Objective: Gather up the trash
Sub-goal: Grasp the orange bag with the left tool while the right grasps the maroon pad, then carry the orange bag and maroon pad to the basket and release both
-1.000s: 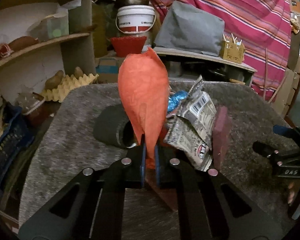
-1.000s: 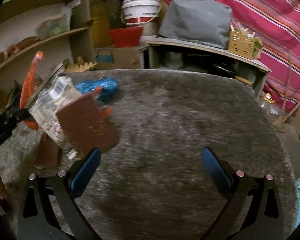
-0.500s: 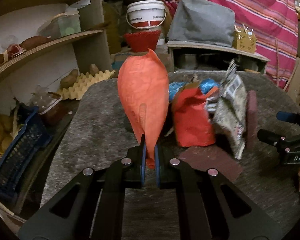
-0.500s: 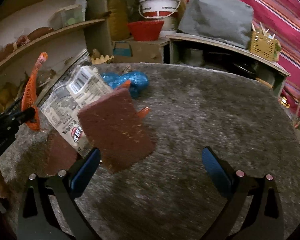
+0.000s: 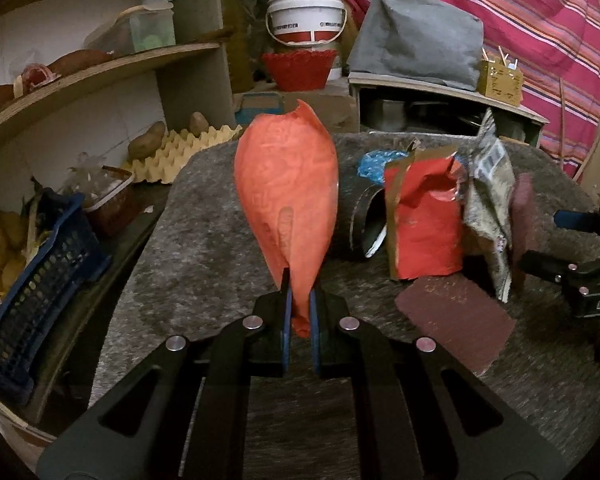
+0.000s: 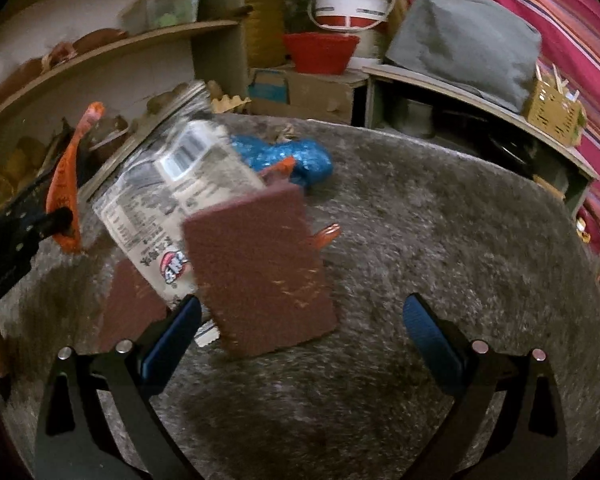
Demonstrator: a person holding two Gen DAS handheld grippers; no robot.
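The left tool (image 5: pixel 299 312) is clamped tight on the bottom tip of an orange wrapper (image 5: pixel 286 196), which stands straight up from the pads toward twelve o'clock, gripped low, I'd say, so the thin sheet hangs clear of the grey tabletop (image 5: pixel 204 240). At three o'clock of it the rest of the trash sits bunched together: a red bag (image 5: pixel 422 224) upright, a printed packet (image 5: pixel 488 200) leaning against it, a blue crumpled wrapper (image 5: pixel 374 162) behind at one o'clock, a dark ring (image 5: pixel 362 228) just beside the bag, and a brown pad (image 5: pixel 456 316) lying flat in front.

Over on the right tool (image 6: pixel 300 320), the fingers are spread wide apart, gripping nothing. A brown pad (image 6: pixel 260 268) stands tilted between them at eleven o'clock, near the left finger, leaning on the printed packet (image 6: pixel 172 208); whether it touches the finger, I cannot tell. That wide spread looks set to take the pad next. The tilted pad could topple if nudged.
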